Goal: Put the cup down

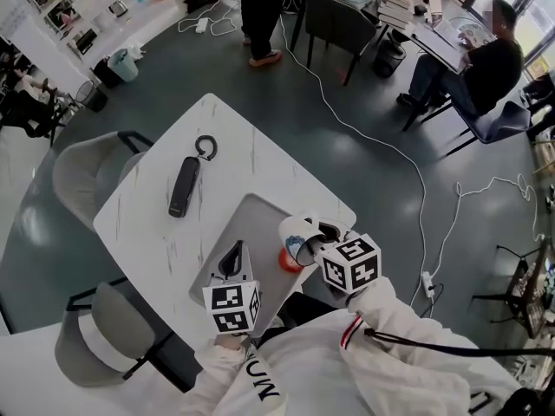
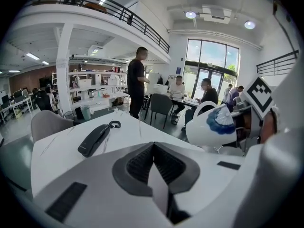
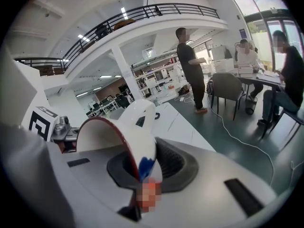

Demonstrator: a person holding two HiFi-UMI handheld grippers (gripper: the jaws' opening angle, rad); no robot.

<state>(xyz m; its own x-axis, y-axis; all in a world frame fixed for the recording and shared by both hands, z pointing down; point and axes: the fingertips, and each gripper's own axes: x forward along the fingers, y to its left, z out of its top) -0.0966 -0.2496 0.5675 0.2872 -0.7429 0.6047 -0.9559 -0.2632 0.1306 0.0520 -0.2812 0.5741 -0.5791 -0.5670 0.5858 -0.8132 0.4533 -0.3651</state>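
A white cup (image 1: 297,235) with a red rim and a blue print hangs tilted on its side over the near right part of the white marble table (image 1: 156,224). My right gripper (image 1: 312,239) is shut on the cup's wall at the rim. In the right gripper view the cup (image 3: 128,132) sits between the jaws of the right gripper (image 3: 142,167), its handle pointing up. My left gripper (image 1: 232,256) is over a grey flat pad (image 1: 260,219), shut with nothing in it. From the left gripper (image 2: 154,165) the cup (image 2: 211,127) shows at the right, off the table.
A black handset with a ring (image 1: 184,186) lies on the far left half of the table. Grey chairs stand at the table's left (image 1: 82,176) and near left (image 1: 100,345). A white cable (image 1: 381,141) runs across the floor; people sit and stand beyond.
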